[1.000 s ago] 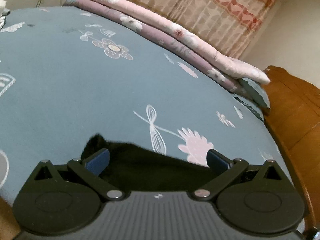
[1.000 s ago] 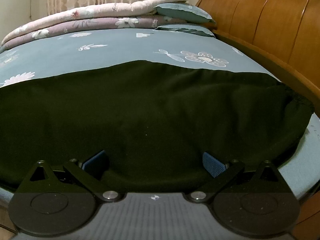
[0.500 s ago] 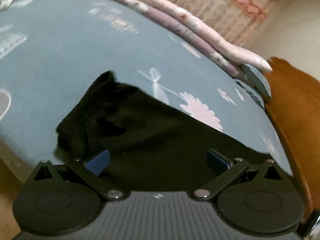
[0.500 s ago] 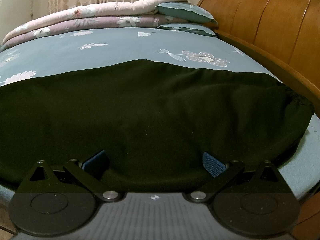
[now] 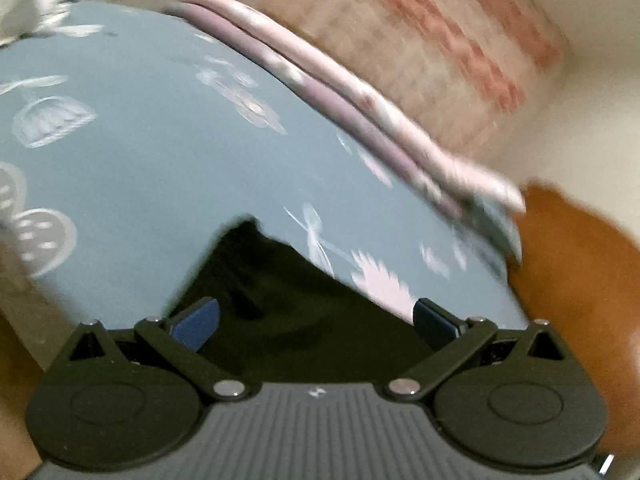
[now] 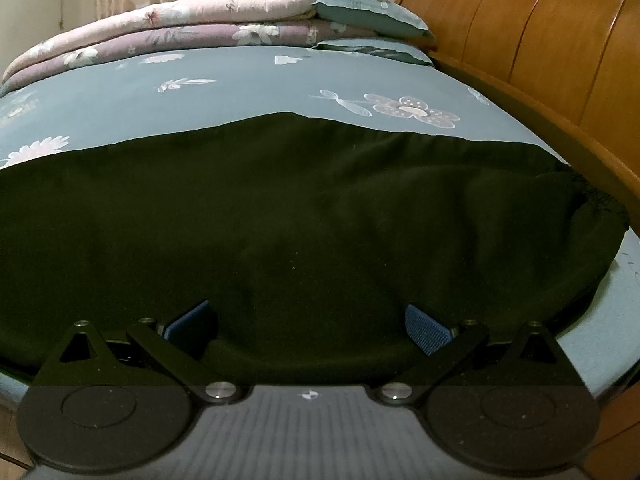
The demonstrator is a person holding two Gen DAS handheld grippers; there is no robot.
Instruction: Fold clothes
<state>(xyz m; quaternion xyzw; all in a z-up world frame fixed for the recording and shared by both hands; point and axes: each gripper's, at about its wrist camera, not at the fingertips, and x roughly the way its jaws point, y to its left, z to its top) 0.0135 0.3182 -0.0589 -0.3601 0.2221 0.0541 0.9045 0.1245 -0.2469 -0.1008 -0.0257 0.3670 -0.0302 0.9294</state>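
Observation:
A black garment lies spread flat across the blue flowered bedsheet, its gathered waistband at the right near the bed's edge. My right gripper stands open low over the garment's near edge, with cloth between its blue pads but not pinched. In the blurred left wrist view, one end of the black garment reaches to a corner on the bedsheet. My left gripper is open above that end, with nothing held.
Folded pink and purple quilts and two blue pillows lie along the far side of the bed. A wooden headboard stands at the right. A curtain hangs behind the quilts.
The left gripper has swung and lifted, its view now blurred, with the garment's end lower and nearer the fingers. The right gripper and the garment under it have stayed still.

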